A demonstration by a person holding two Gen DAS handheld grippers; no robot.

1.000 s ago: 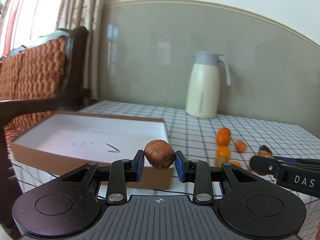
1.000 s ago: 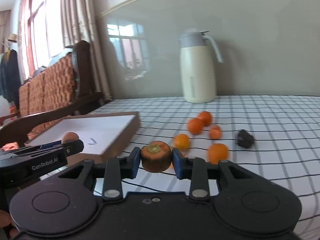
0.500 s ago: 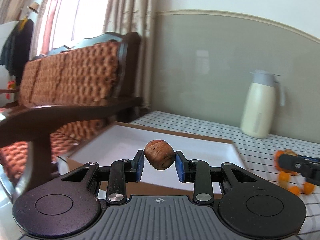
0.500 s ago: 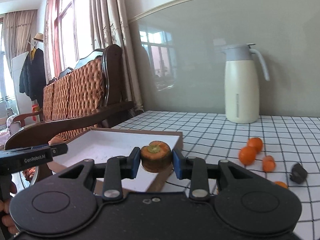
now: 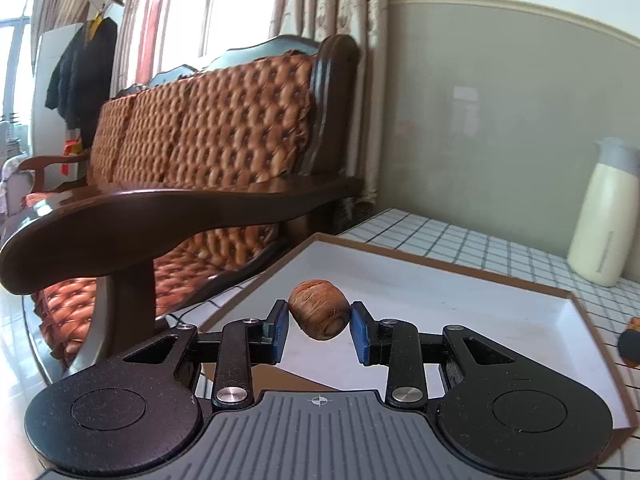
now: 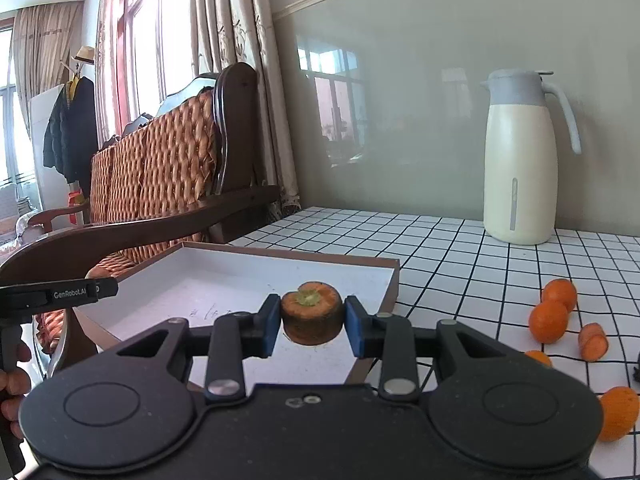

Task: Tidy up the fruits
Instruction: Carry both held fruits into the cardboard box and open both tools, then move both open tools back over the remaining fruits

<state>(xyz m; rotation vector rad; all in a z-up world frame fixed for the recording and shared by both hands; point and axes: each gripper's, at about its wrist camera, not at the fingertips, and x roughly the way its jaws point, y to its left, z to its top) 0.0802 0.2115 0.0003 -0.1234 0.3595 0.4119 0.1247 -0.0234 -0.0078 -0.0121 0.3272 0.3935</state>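
My left gripper (image 5: 319, 326) is shut on a brown carrot end piece (image 5: 319, 309) and holds it over the near left corner of the shallow white tray with a brown rim (image 5: 460, 300). My right gripper (image 6: 313, 324) is shut on an orange carrot chunk with a green core (image 6: 313, 312), above the tray's near right part (image 6: 240, 280). The left gripper's arm (image 6: 56, 294) shows at the left of the right wrist view. Several small oranges (image 6: 550, 318) and a carrot piece (image 6: 593, 342) lie on the checked tablecloth to the right.
A cream thermos jug (image 6: 520, 160) stands at the back of the table by the wall. A wooden sofa with woven orange cushions (image 5: 192, 152) stands close to the table's left edge. A dark small object (image 6: 637, 372) lies at the far right.
Both grippers have swung left, from over the oranges towards the tray, each still holding its carrot piece. The tray now fills the view below both grippers.
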